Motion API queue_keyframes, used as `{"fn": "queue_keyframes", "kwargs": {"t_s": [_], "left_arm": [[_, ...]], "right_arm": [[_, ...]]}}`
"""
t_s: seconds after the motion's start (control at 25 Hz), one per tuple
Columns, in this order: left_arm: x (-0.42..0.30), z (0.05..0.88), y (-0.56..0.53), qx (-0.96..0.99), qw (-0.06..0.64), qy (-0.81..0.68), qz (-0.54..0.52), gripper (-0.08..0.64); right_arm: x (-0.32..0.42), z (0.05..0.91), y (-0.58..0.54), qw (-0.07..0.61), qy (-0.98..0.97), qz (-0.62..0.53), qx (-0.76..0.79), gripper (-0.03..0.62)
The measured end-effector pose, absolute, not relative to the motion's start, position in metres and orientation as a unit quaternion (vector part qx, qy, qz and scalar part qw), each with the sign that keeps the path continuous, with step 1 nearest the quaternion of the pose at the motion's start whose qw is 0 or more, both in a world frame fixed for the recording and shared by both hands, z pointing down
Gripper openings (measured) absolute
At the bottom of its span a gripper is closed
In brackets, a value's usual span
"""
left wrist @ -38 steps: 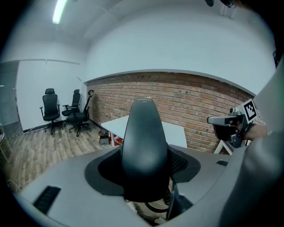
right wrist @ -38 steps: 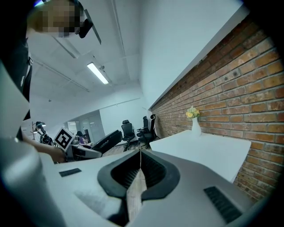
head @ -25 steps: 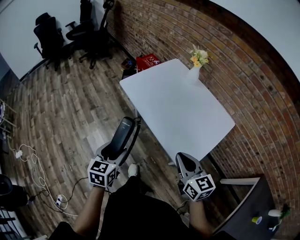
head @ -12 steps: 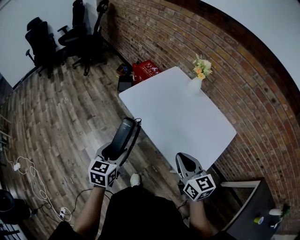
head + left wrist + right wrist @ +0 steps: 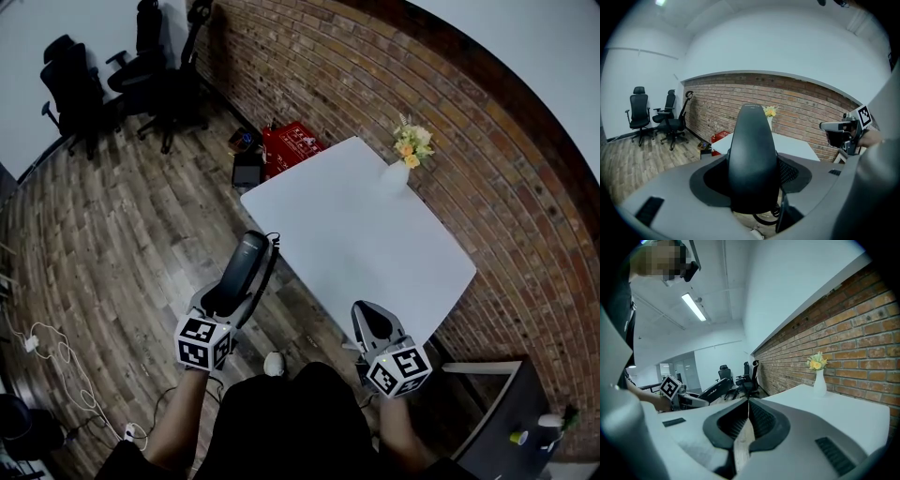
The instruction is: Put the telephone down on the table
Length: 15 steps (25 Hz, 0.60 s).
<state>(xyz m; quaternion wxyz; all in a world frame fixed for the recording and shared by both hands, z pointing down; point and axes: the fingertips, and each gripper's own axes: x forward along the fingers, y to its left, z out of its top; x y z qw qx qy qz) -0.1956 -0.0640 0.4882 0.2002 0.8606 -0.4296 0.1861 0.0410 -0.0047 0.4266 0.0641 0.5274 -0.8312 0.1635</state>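
My left gripper (image 5: pixel 246 272) is shut on a black telephone handset (image 5: pixel 241 270), which stands between its jaws and points toward the white table (image 5: pixel 356 234). In the left gripper view the handset (image 5: pixel 751 154) fills the middle, a black cord curling beneath it. The phone hangs over the wooden floor, just short of the table's near left edge. My right gripper (image 5: pixel 368 320) hovers by the table's near corner, its jaws shut with nothing between them (image 5: pixel 746 413).
A white vase of flowers (image 5: pixel 405 155) stands at the table's far edge by the brick wall. A red crate (image 5: pixel 292 145) and a dark box sit on the floor beyond the table. Black office chairs (image 5: pixel 75 89) stand at the far left. Cables lie on the floor at left.
The view has shifted slightly, so the table sits a little further right and lower in frame. Both grippers keep their places and grips.
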Motion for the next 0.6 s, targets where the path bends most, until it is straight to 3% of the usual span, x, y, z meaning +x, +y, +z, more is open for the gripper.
{"fn": "queue_keyframes", "kwargs": {"t_s": [0.6], "left_arm": [[-0.182,0.499,-0.118,0.855,0.214,-0.433,0.191,0.272]], "right_arm": [[0.047,0.436,-0.067,0.067,-0.838,0.172,0.514,0.023]]}}
